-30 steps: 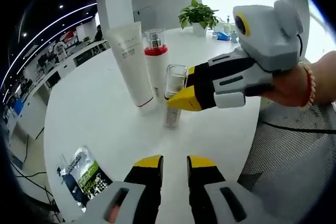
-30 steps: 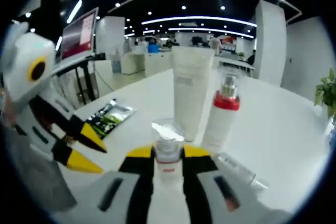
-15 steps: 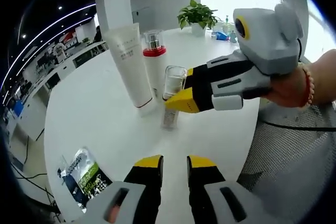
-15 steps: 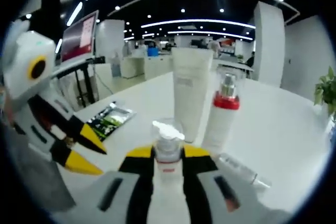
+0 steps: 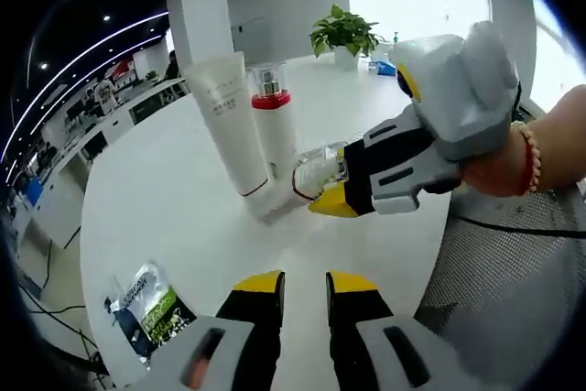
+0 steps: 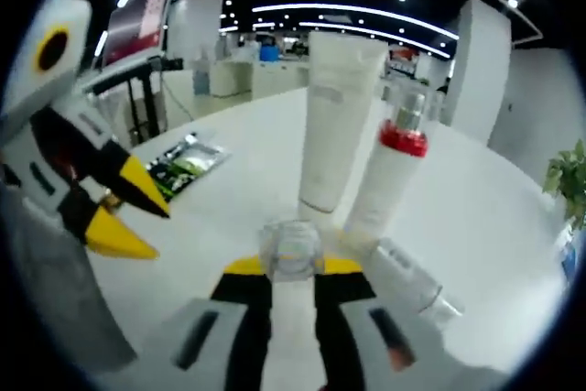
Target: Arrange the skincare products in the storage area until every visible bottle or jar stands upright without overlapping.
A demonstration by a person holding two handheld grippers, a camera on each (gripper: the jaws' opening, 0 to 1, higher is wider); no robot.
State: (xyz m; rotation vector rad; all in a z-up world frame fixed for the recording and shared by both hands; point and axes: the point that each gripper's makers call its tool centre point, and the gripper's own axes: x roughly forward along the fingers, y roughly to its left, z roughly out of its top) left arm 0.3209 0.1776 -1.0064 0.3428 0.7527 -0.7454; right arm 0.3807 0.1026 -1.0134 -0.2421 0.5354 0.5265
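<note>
Two products already stand upright on the white table: a white tube and, just at its 3 o'clock in the left gripper view, a red-collared pump bottle. The right gripper is clamped on a small clear-capped bottle, which is tipped well over, its cap pointing toward 9 o'clock and close to the foot of the pump bottle. In the right gripper view that cap sits between the yellow jaws at 6 o'clock.

Another clear bottle lies flat on the table at 4 o'clock in that view, just beside the pump bottle's base.

To do this step well, the held bottle should probably be rolled back to vertical before it goes down, and set on bare table apart from both standing items and the lying one.

The left gripper hangs slightly parted and empty; a green sachet lies at its 9 o'clock.
</note>
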